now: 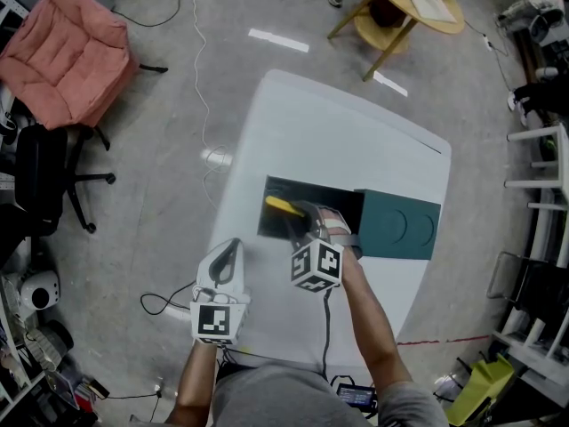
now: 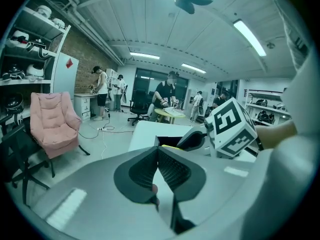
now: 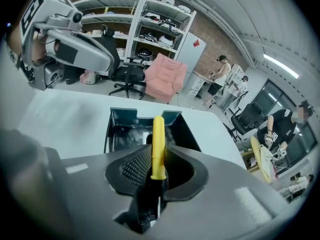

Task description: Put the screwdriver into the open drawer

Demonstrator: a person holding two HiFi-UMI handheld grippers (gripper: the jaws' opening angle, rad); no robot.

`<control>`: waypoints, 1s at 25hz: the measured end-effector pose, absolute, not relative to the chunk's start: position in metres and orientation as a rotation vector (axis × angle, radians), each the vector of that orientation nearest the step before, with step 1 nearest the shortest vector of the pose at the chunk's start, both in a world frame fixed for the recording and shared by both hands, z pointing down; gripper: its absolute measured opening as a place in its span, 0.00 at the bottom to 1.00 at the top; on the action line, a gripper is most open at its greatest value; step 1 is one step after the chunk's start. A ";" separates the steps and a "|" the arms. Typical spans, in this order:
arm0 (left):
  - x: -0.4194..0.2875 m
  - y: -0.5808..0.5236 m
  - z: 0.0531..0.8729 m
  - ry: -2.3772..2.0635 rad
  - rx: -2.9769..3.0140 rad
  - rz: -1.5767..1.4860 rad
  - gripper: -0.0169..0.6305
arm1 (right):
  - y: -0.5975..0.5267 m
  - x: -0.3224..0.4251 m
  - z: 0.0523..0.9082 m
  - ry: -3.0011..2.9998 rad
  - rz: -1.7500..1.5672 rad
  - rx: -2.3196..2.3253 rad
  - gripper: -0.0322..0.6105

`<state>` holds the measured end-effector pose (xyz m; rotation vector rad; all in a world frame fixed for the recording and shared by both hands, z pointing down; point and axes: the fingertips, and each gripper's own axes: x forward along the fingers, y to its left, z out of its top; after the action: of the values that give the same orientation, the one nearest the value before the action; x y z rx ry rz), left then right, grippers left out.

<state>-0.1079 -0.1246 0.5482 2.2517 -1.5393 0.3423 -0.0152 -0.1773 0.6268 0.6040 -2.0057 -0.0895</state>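
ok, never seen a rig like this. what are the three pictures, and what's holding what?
There is no robot here. A person holds a two-jaw gripper in each hand, and the marker cubes are part of the grippers. The head view comes from a camera on the person's head, looking steeply down. The two gripper views come from cameras riding on each gripper, looking along its jaws.

On the white table there is an open drawer with a teal panel beside it. The right gripper is shut on the screwdriver, whose yellow end pokes out over the drawer. The left gripper has its jaws together with nothing between them, and sits low over the near part of the table.
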 end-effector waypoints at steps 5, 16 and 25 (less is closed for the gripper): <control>-0.108 -0.126 0.553 -1.542 2.239 0.347 0.05 | -0.179 -0.012 0.630 -1.986 -0.050 0.599 0.18; -0.110 -0.125 0.553 -1.544 2.245 0.358 0.05 | -0.183 -0.011 0.631 -1.975 -0.040 0.638 0.23; -0.110 -0.121 0.545 -1.556 2.254 0.359 0.05 | -0.183 -0.009 0.627 -1.992 -0.025 0.664 0.30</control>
<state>-0.1098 -0.1213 0.5449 2.2539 -1.5564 0.3590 -0.0089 -0.1832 0.6266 0.6641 -1.9921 -0.0255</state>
